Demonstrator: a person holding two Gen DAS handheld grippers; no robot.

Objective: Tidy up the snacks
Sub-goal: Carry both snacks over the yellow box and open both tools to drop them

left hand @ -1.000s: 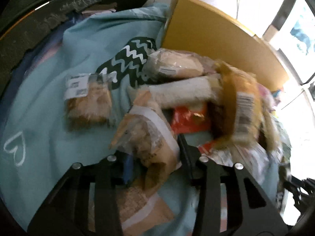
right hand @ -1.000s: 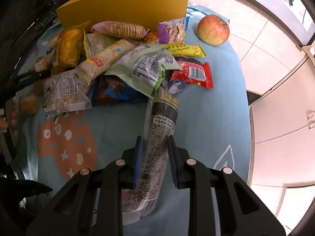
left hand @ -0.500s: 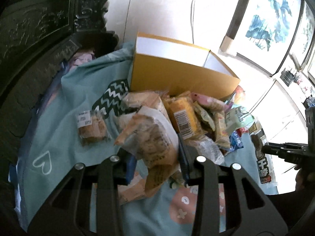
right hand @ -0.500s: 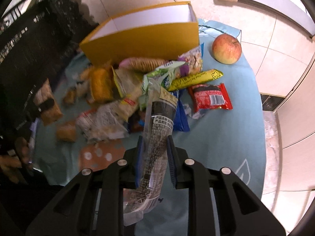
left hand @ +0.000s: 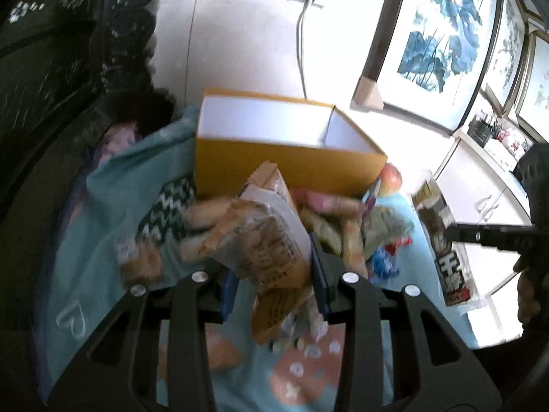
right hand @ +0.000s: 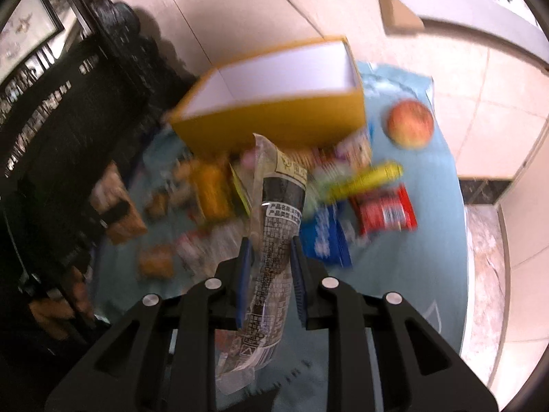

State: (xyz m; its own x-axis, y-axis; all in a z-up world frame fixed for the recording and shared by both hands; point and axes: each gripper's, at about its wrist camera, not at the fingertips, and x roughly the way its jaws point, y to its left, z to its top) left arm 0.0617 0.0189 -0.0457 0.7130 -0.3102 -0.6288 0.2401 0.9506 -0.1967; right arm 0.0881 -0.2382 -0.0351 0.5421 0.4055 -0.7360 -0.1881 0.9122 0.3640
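My left gripper [left hand: 274,267] is shut on a brown and white cookie bag [left hand: 267,240] and holds it raised above the snack pile. My right gripper [right hand: 269,261] is shut on a long black and clear snack packet [right hand: 278,226], also raised; the packet shows in the left wrist view [left hand: 442,240] too. An open yellow box [left hand: 284,158] with a white, empty-looking inside stands beyond the pile, also in the right wrist view [right hand: 274,116]. Several loose snack packs [right hand: 384,209] lie on the teal cloth [left hand: 109,206].
An apple [right hand: 410,122] sits right of the box. A red pack and a yellow bar [right hand: 370,178] lie on the right of the pile. Dark carved furniture [left hand: 51,68] stands at the left. A white wall and framed pictures [left hand: 435,34] are behind.
Both grippers have risen with their packs and tilted toward the yellow box. The box's open top has come into view.
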